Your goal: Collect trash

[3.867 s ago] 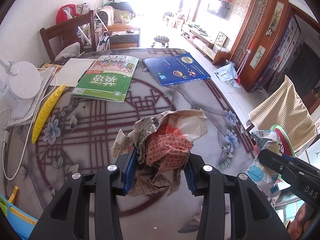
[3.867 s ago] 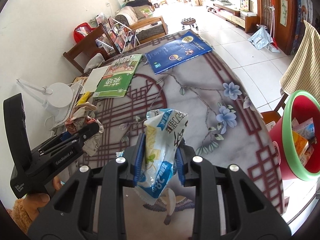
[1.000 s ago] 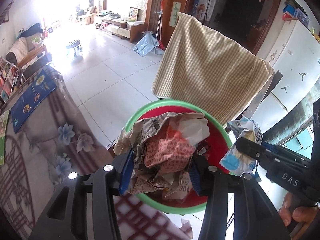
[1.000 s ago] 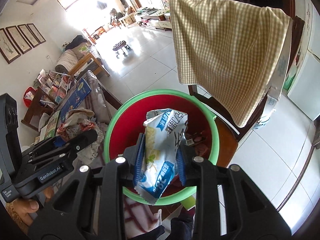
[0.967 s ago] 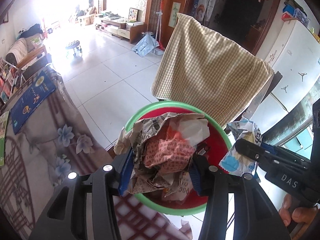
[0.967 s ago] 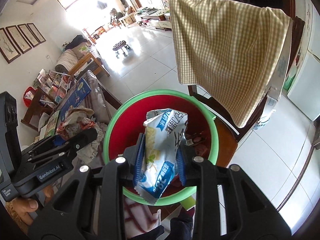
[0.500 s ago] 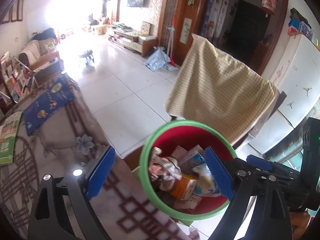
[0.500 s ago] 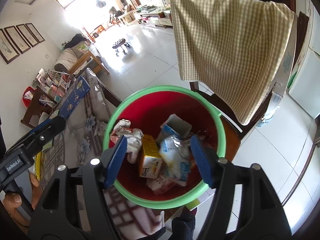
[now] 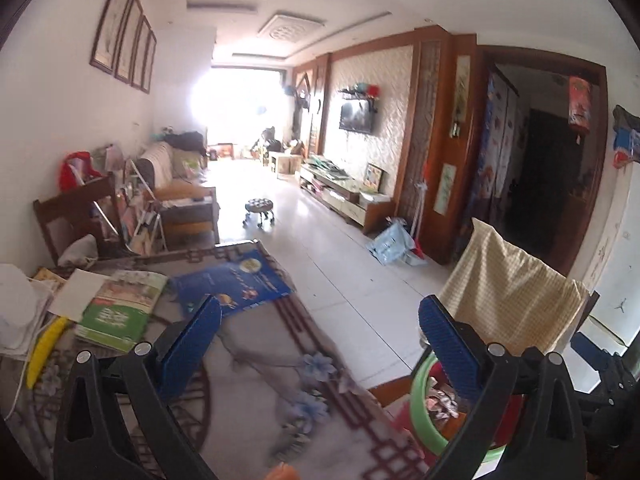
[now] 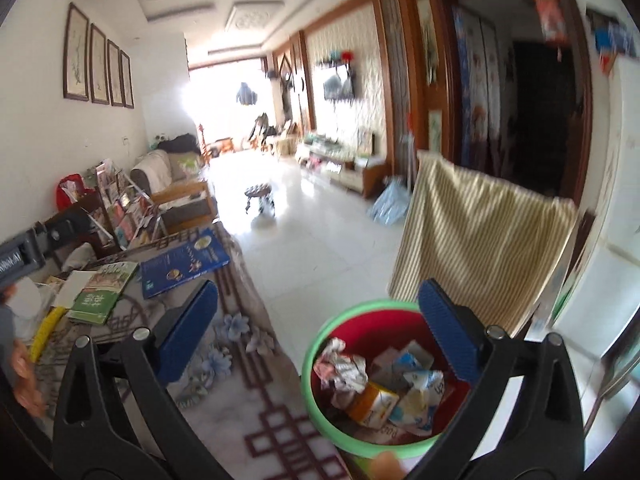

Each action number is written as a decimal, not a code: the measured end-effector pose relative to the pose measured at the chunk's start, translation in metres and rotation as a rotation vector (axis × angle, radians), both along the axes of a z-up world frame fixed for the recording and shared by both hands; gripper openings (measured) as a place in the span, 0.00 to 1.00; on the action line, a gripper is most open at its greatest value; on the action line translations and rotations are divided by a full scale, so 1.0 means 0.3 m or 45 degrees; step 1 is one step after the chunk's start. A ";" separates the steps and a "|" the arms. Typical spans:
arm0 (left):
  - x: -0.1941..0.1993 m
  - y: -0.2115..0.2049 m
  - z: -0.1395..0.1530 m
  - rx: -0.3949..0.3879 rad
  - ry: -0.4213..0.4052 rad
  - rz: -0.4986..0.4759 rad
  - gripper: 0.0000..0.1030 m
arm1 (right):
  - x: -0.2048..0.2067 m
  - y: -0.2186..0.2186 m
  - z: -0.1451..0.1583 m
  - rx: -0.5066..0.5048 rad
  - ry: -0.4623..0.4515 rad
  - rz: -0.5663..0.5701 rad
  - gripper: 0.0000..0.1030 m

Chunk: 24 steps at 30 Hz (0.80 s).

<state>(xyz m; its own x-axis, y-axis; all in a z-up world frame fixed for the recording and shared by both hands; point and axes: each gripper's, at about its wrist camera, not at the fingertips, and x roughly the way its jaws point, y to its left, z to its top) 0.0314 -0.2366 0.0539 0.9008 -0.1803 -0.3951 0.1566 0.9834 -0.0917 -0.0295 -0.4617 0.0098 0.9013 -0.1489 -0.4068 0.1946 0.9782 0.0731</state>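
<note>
The red bin with a green rim [image 10: 310, 376] stands beside the table's edge. In it lie the crumpled newspaper [image 10: 340, 368], the white-and-blue wrapper [image 10: 418, 396] and a yellow carton [image 10: 372, 400]. My right gripper [image 10: 318, 320] hangs above the bin's near side, its jaws opening wide with nothing between them. My left gripper [image 9: 320, 332] is over the table edge, jaws also opening and empty. In the left wrist view the bin [image 9: 424, 412] shows only partly, behind the right finger [image 9: 448, 348]. The left gripper's body [image 10: 24, 252] shows at the far left.
A chair draped with a checked cloth [image 10: 480, 232] stands right behind the bin. On the patterned table [image 9: 260, 380] lie a green book [image 9: 120, 312], a blue book [image 9: 232, 284] and a yellow strip [image 9: 44, 344]. A hand [image 10: 20, 376] shows at the left edge.
Both grippers opened and dropped the newspaper wad and the wrapper into the bin. Both then rose and tilted up, so the views now look across the room.
</note>
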 end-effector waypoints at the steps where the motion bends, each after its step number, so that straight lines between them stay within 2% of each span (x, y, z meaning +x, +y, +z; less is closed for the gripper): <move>1: -0.015 0.028 0.006 0.010 -0.016 0.018 0.92 | -0.003 0.039 0.007 -0.040 -0.014 -0.021 0.96; 3: -0.052 0.104 0.026 0.044 -0.054 0.054 0.92 | -0.016 0.127 0.019 -0.108 -0.033 -0.062 0.96; 6: -0.099 0.208 0.040 0.063 -0.082 0.071 0.92 | -0.066 0.264 0.021 -0.160 -0.144 -0.085 0.96; 10: -0.135 0.341 0.021 0.034 -0.016 0.038 0.92 | -0.077 0.382 0.017 -0.055 -0.112 -0.018 0.96; 14: -0.168 0.450 -0.003 0.068 -0.003 0.110 0.92 | -0.078 0.482 -0.004 0.009 -0.048 0.046 0.96; 17: -0.183 0.516 -0.005 0.100 -0.017 0.161 0.92 | -0.086 0.545 -0.006 0.011 -0.033 0.071 0.96; 21: -0.194 0.580 0.006 0.017 0.009 0.133 0.92 | -0.087 0.590 0.000 0.021 -0.017 0.103 0.96; 24: -0.197 0.571 0.016 0.018 0.002 0.158 0.92 | -0.096 0.626 -0.003 0.006 -0.018 0.100 0.96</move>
<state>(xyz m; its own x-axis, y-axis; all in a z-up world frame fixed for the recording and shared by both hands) -0.0277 -0.0654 0.0588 0.9152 -0.0620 -0.3981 0.0337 0.9964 -0.0779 -0.0584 -0.2741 0.0091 0.9157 -0.0757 -0.3948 0.1164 0.9900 0.0802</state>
